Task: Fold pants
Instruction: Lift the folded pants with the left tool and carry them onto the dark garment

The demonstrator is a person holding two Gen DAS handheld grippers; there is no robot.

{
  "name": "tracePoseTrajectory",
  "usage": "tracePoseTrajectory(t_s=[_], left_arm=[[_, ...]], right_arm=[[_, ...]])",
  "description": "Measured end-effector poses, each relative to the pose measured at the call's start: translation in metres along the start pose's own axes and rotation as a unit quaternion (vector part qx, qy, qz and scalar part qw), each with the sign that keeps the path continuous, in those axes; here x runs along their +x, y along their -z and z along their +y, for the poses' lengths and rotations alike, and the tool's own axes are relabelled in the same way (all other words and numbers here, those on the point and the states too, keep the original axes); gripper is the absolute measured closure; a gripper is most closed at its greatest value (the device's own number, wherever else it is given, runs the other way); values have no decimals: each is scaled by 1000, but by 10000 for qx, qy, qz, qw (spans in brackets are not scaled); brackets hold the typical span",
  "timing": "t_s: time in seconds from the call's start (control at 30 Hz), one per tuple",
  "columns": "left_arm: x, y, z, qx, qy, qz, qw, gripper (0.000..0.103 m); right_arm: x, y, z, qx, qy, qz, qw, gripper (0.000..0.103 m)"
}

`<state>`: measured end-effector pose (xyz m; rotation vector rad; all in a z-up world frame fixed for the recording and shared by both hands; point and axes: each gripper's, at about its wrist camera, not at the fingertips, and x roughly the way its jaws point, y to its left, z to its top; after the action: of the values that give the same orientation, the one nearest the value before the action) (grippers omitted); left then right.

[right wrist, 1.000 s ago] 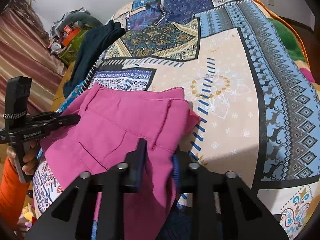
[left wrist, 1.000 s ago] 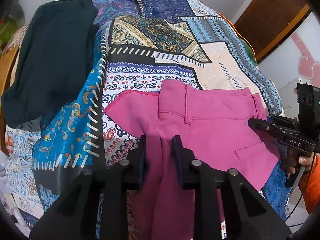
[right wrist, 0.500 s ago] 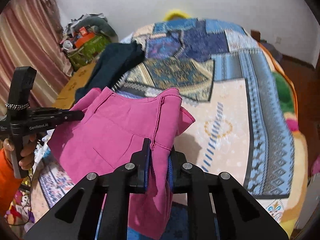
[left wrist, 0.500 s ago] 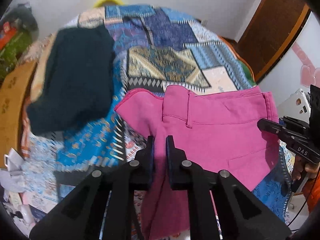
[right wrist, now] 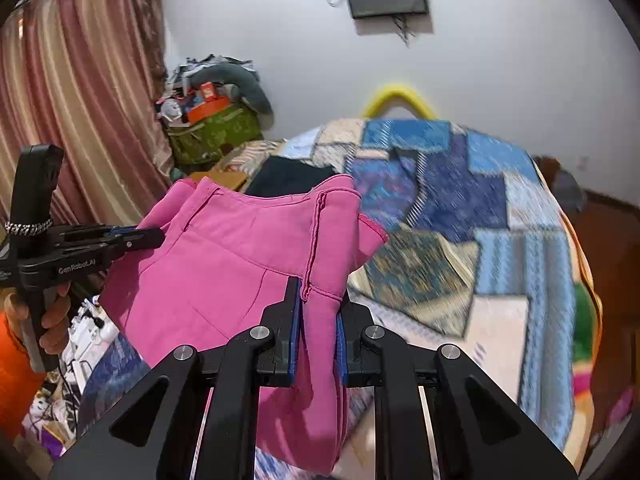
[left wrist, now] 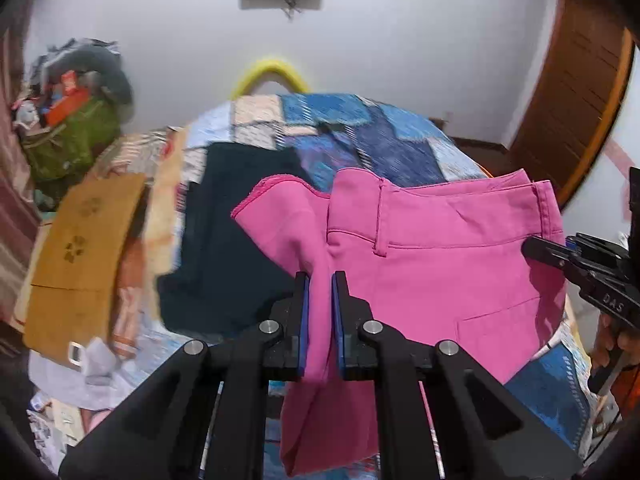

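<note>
The pink pants (left wrist: 440,264) hang in the air above the bed, stretched between both grippers at the waist end. My left gripper (left wrist: 319,280) is shut on one side of the pants. My right gripper (right wrist: 318,286) is shut on the other side of the pants (right wrist: 240,256), at a seam. Each gripper also shows in the other's view: the right one (left wrist: 532,246) at the pants' right edge, the left one (right wrist: 156,236) at their left edge. The legs hang down below the fingers, partly hidden.
The bed carries a patchwork blanket (right wrist: 500,208) in blues and beige. A dark folded garment (left wrist: 224,240) lies on its left side. A green bag with clutter (right wrist: 212,132) stands by the curtain. A wooden door (left wrist: 576,120) is at the right.
Both grippers have lifted the pants up off the blanket; the views tilted upward so the wall and screen show. Both grips stayed shut on the fabric.
</note>
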<state>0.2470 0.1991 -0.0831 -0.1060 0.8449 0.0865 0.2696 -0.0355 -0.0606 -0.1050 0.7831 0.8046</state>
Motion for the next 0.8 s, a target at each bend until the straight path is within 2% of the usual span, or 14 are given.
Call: tracePoseTrajectory(t_s=[0.2,0.4,0.67,0.8], left_arm=[[2,-19,50,-265,-446,-230,9984,93],[36,-35,108,-667,-735,-237,9948,93],[112,-41,150,-787,-999,127,9918,100],[151,-35,170,-1004,-862,296,9908,100]], right_arm=[[44,-40,32,-399,-118,-100,9991,90],[93,-69,50,-624,-189,-159,9977,90],[166,-73,51,-431,-131,168,9988,90],[202,-65,44,-337,-58,479,9983,90]])
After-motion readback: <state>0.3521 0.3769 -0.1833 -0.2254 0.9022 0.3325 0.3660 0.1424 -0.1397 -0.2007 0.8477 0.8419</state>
